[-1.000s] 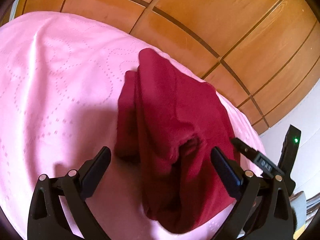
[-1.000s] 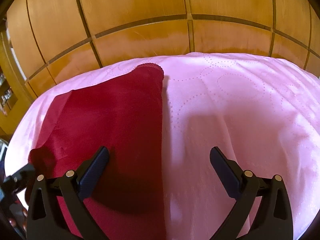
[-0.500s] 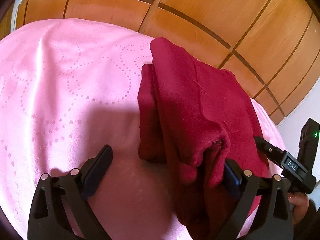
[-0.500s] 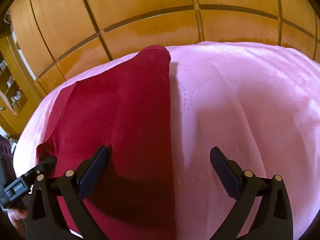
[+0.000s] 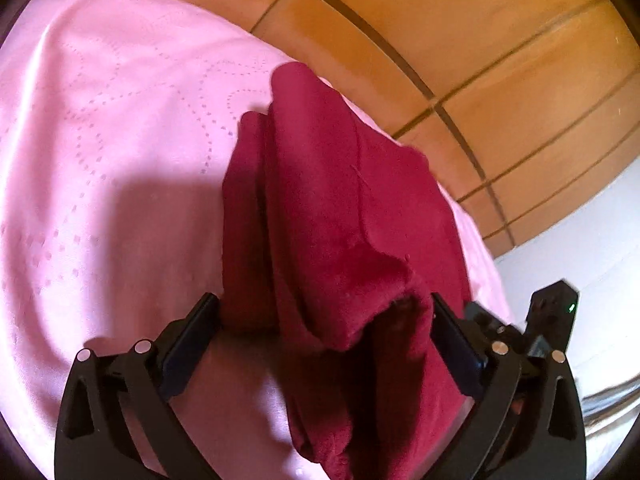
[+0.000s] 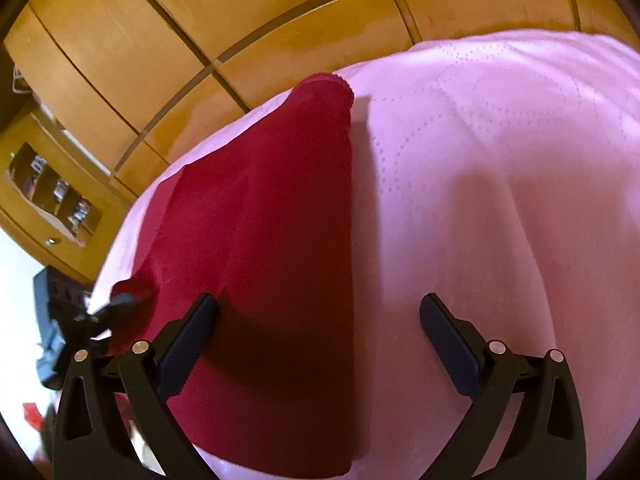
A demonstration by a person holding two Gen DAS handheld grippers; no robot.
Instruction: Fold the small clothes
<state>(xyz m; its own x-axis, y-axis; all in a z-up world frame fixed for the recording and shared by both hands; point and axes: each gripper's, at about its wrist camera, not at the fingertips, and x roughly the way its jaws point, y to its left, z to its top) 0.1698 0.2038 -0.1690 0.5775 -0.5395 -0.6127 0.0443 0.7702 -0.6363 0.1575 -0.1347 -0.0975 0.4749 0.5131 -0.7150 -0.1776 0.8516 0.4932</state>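
Crimson fleece, a small garment (image 5: 344,216), lies folded lengthwise on the pink quilted bedspread (image 5: 100,128), with wooden panelling (image 5: 460,20) behind. My left gripper (image 5: 320,320) has its jaws spread wide, a loose bunched flap of the cloth rising between them and against the right-hand finger. Only this view shows that raised edge and the layers beside it. From my right gripper (image 6: 318,316), jaws also spread and holding nothing, the garment (image 6: 264,240) looks flat and smooth, with a shelf (image 6: 52,188) far left.
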